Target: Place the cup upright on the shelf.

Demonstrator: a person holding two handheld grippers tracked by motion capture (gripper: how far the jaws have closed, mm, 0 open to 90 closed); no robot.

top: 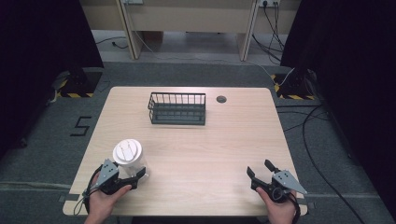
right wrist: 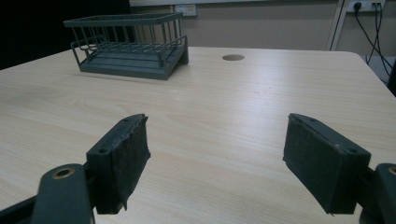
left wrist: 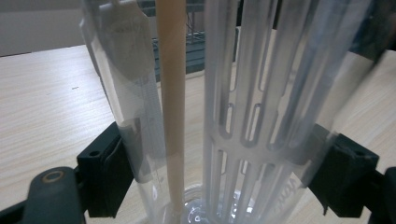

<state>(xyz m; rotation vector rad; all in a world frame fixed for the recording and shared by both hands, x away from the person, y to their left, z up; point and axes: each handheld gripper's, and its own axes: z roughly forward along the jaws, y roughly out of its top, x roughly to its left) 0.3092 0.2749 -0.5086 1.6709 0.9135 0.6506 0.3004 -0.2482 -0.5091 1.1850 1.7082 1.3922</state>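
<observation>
A clear plastic cup (top: 127,154) with a white lid stands at the table's near left. My left gripper (top: 133,172) is shut on its lower part, one jaw on each side. In the left gripper view the cup (left wrist: 243,116) is see-through, with a white slotted insert and a beige straw (left wrist: 172,93) inside, and the left gripper (left wrist: 224,172) presses both pads against its wall. My right gripper (top: 259,169) rests near the table's front right edge, open with nothing between its pads (right wrist: 121,158). A dark wire basket (top: 177,108) sits empty at the back middle.
The light wooden table (top: 210,149) has a round cable hole (top: 221,99) to the right of the basket. In the right gripper view the basket (right wrist: 130,44) is far ahead to the left. Cables lie on the floor at the right.
</observation>
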